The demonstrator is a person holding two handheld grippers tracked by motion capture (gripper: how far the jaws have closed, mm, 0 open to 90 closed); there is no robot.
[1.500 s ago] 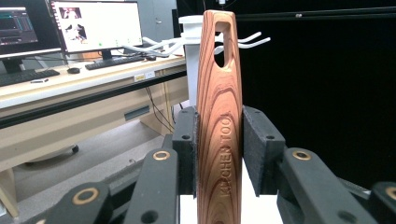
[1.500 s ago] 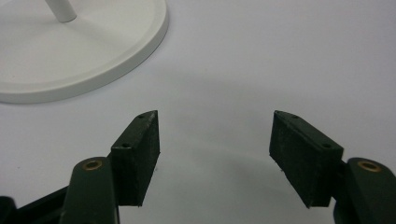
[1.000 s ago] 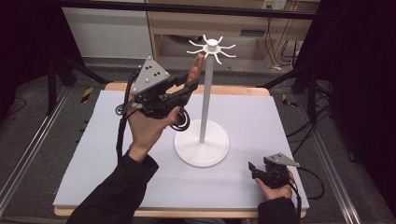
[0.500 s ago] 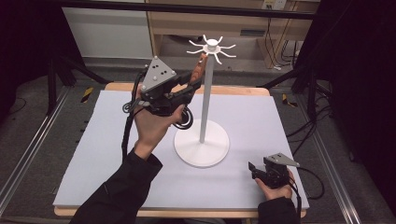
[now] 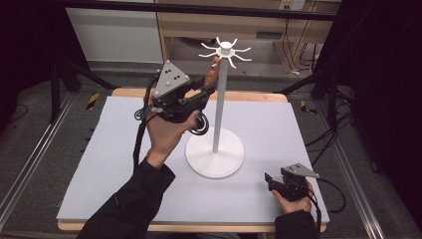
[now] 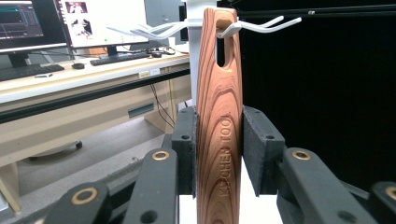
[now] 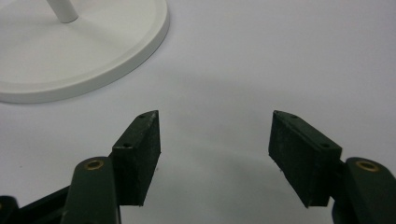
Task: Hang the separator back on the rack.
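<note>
A wooden kitchen tool (image 6: pixel 219 116) with a slot near its upper end stands upright between the pads of my left gripper (image 6: pixel 218 140), which is shut on its handle. One prong of the white hook stand's crown (image 6: pixel 261 25) reaches into the slot. In the high view the left gripper (image 5: pixel 208 88) holds the tool (image 5: pixel 213 74) up beside the stand's pole (image 5: pixel 219 109), just under the hooks (image 5: pixel 226 49). My right gripper (image 5: pixel 271 181) rests low on the mat at the front right. It is open (image 7: pixel 215 154) with nothing between its jaws.
The stand's round white base (image 5: pixel 215 158) sits mid-mat, and its rim (image 7: pixel 93 46) lies just ahead-left of the right gripper. The pale mat (image 5: pixel 278 124) covers a wooden table. A desk with monitors and a keyboard (image 6: pixel 32 70) stands beyond.
The left gripper has shifted a little to the right toward the pole, carrying the wooden tool. The right gripper has not moved.
</note>
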